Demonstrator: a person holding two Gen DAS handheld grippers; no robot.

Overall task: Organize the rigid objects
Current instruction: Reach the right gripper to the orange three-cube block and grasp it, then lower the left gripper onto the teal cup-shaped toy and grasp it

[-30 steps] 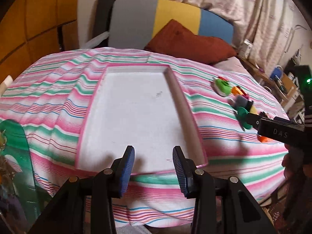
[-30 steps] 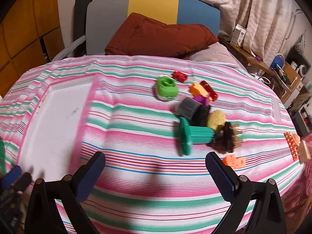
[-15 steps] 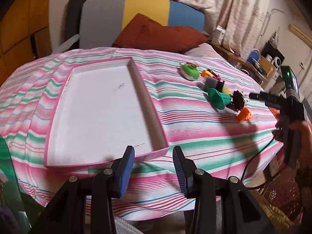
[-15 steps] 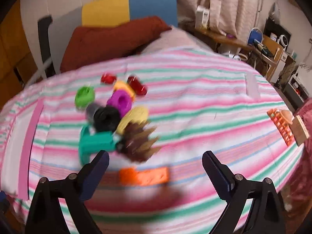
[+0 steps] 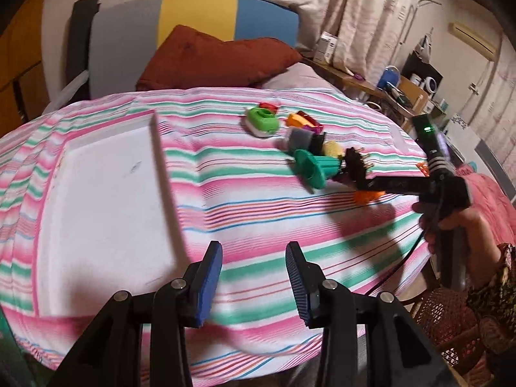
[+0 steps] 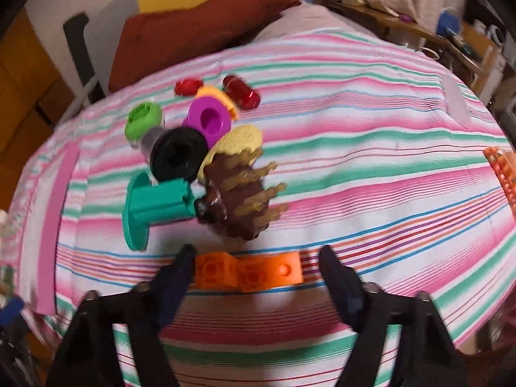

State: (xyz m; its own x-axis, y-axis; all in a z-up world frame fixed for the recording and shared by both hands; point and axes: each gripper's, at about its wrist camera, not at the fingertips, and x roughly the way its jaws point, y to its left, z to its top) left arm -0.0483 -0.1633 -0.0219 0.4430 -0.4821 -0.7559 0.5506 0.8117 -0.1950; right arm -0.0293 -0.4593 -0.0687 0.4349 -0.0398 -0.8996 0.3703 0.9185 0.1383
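A pile of plastic toy pieces lies on the striped cloth: a teal flanged piece (image 6: 154, 206), a brown spiky piece (image 6: 245, 200), black (image 6: 179, 158), purple (image 6: 208, 122), green (image 6: 143, 119) and red (image 6: 242, 92) pieces. An orange block (image 6: 248, 272) lies between the open fingers of my right gripper (image 6: 254, 277), which is low over the cloth. My left gripper (image 5: 254, 285) is open and empty, hovering by the near right corner of the white tray (image 5: 106, 193). The pile also shows in the left wrist view (image 5: 316, 164), with the right gripper (image 5: 400, 187) over the orange block (image 5: 366, 196).
A rust cushion (image 5: 219, 58) and a striped chair back (image 5: 193, 22) stand behind the table. A cluttered side desk (image 5: 396, 90) is at the far right. An orange grid piece (image 6: 503, 171) sits at the cloth's right edge. A wicker stool (image 5: 451, 316) is below the right hand.
My right gripper has moved forward and down and narrowed its opening, so the orange block now lies between its fingers. My left gripper has swung to the right, past the tray's corner.
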